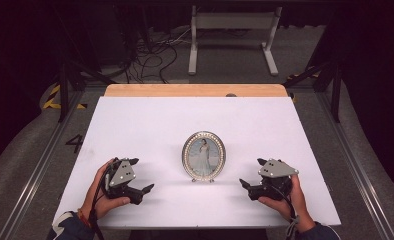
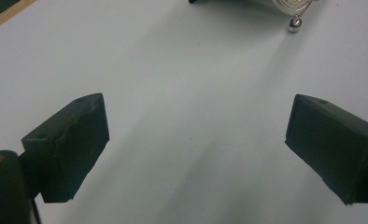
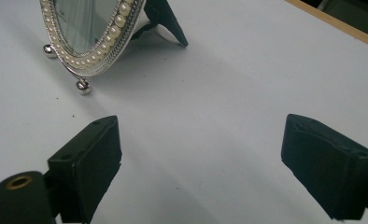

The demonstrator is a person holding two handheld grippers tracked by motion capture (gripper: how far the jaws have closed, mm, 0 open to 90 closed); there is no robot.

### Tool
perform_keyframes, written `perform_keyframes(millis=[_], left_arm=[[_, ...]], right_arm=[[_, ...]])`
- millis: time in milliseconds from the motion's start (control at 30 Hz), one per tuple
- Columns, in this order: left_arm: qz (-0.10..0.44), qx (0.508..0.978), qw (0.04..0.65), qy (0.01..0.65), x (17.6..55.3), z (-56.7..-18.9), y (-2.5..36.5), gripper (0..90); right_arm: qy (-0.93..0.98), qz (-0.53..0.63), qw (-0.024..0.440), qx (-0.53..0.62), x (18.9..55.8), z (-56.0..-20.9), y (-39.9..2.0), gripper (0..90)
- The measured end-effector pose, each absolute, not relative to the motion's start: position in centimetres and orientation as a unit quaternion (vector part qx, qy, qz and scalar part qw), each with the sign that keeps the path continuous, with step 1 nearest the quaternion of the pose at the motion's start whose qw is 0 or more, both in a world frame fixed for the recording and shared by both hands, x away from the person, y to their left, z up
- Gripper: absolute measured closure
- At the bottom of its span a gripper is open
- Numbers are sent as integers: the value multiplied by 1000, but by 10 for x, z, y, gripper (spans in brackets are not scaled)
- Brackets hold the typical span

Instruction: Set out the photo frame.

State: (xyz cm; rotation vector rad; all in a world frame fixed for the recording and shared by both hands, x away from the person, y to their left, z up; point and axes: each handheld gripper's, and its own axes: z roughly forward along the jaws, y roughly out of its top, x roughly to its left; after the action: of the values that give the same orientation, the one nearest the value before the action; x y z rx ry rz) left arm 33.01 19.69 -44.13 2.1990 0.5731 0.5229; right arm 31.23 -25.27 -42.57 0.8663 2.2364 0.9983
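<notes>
An oval picture frame (image 1: 203, 156) with a pearl-beaded silver rim stands upright on small ball feet at the middle of the white table top (image 1: 150, 125). Its lower rim and black back stand appear in the right gripper view (image 3: 98, 42), and one ball foot (image 2: 294, 24) peeks in at the top of the left gripper view. My left gripper (image 1: 144, 190) rests low at the frame's left, open and holding nothing (image 2: 196, 144). My right gripper (image 1: 246, 186) sits at the frame's right, also open with bare table between its jaws (image 3: 201, 158).
A wooden strip (image 1: 195, 90) runs along the table's far edge. Beyond it stand a white metal stand (image 1: 232, 35) and loose cables (image 1: 150, 55) on the floor. Metal rails (image 1: 357, 170) flank the table on both sides.
</notes>
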Motion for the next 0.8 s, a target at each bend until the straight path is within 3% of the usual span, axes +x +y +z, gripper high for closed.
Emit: perform_keyframes(millis=[800], left_arm=[[194, 843, 421, 272, 324, -448, 232, 68]], right_arm=[[814, 368, 274, 358, 301, -436, -288, 115]])
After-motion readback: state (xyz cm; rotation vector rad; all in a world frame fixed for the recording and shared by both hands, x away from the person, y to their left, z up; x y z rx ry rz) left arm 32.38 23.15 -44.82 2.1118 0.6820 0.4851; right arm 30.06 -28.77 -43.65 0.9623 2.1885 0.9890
